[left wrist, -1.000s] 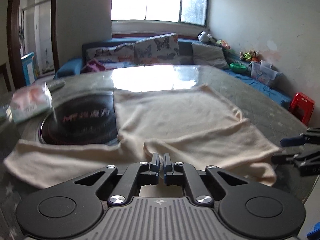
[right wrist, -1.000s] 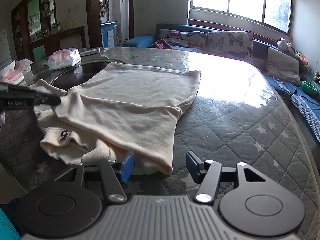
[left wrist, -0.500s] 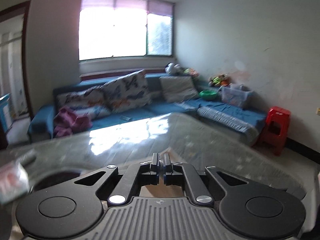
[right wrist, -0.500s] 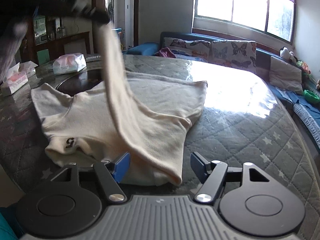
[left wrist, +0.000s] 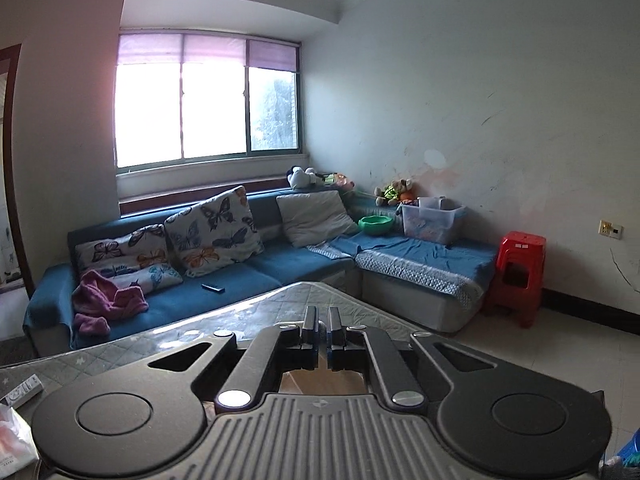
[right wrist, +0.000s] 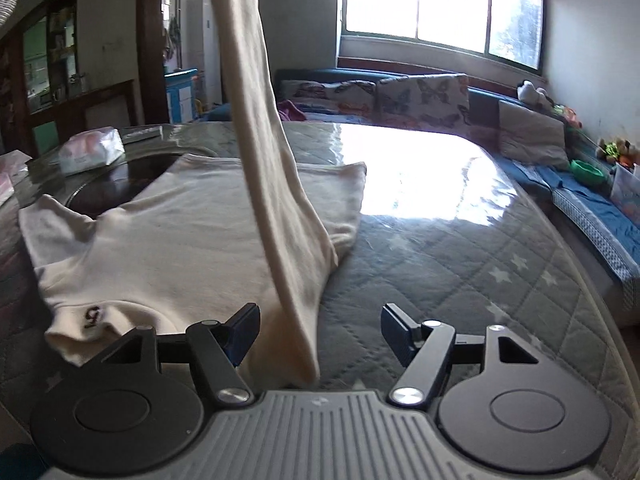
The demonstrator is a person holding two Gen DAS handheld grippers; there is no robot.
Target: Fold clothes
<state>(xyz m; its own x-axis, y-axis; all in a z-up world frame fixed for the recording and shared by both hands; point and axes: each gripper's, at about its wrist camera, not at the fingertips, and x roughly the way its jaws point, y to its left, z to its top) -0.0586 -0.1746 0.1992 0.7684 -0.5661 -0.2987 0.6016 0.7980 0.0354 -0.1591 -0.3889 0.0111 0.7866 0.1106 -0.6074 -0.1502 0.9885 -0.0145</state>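
Observation:
A cream sweater (right wrist: 192, 240) lies flat on the quilted table (right wrist: 440, 260), a small dark mark near its collar. One long sleeve (right wrist: 256, 120) is pulled up and runs out of the top of the right wrist view. My left gripper (left wrist: 323, 320) is shut on that sleeve; only a strip of tan cloth (left wrist: 320, 380) shows below its jaws. My right gripper (right wrist: 320, 320) stands open low over the table's near edge. The sleeve's lower fold hangs between its fingers (right wrist: 244, 328), and neither pad presses on it.
A tissue pack (right wrist: 92, 150) and a dark round inset (right wrist: 120, 184) sit at the table's left, partly under the sweater. Past the table runs a blue corner sofa (left wrist: 280, 268) with cushions, and a red stool (left wrist: 516, 280) by the wall.
My left gripper rose with the sleeve, lifting it off the sweater into a tall hanging strip; its view swung up from the table to the room. The right gripper's jaws stand wider.

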